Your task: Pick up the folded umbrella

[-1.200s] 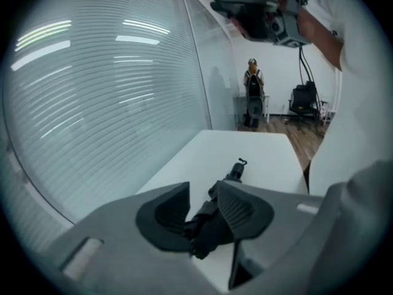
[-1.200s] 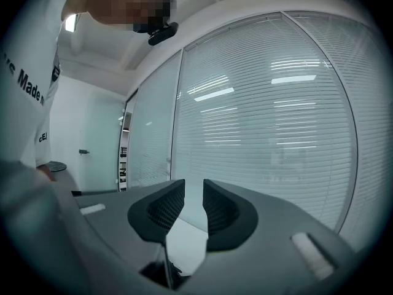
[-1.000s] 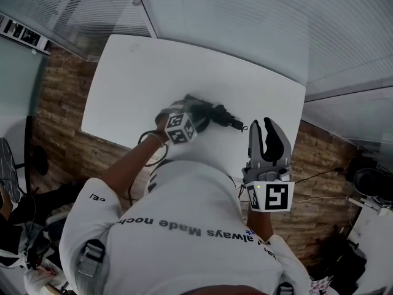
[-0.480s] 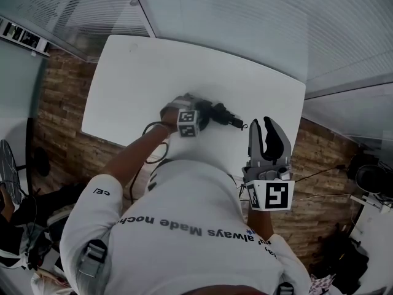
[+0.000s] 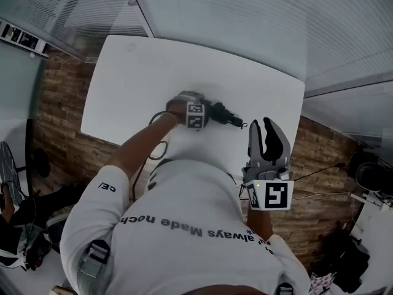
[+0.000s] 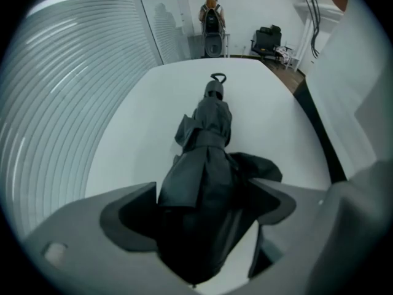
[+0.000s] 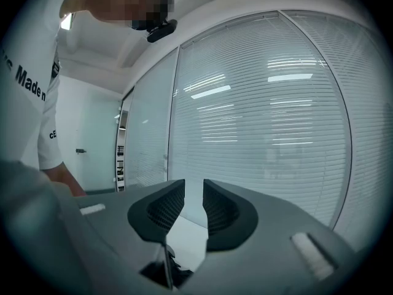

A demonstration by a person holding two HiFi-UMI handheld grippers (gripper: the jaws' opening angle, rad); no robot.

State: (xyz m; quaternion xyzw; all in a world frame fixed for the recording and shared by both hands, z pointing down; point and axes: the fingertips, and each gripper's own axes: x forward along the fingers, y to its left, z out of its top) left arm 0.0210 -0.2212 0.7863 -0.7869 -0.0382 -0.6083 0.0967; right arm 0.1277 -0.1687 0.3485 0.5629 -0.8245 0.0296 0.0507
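The jaws of the left gripper (image 6: 202, 186) are opening and stand wide in the left gripper view. The bunched end of the folded umbrella (image 6: 212, 134) lies between them, and the pads are not yet pressing on it. The umbrella lies lengthwise on the white worktop (image 6: 129, 121), with its handle (image 6: 214, 90) and a small loop (image 6: 218, 77) at the far end.

To do this step well, I judge the jaws should straddle the bundle squarely and sink until their tips are near the worktop. They should then close on the stiff core, not on loose cloth alone, which would likely slip or let the umbrella sag.

The cloth is dark, matt and soft, in creased folds. A band (image 6: 210, 137) cinches it at the middle, and looser flaps flare out near the jaws. The worktop looks smooth and hard, with rounded corners.

In the right gripper view the right gripper (image 7: 193, 204) holds nothing. Its jaws stand a narrow gap apart and its dark pads are ribbed. It faces slatted blinds (image 7: 276, 115) behind glass.

In the head view the left gripper points steeply down over the umbrella, close to the worktop's near edge. The hard dark handle sticks out to its right. The right gripper hangs well apart, off the worktop's corner above a wood-patterned floor (image 5: 61, 128).
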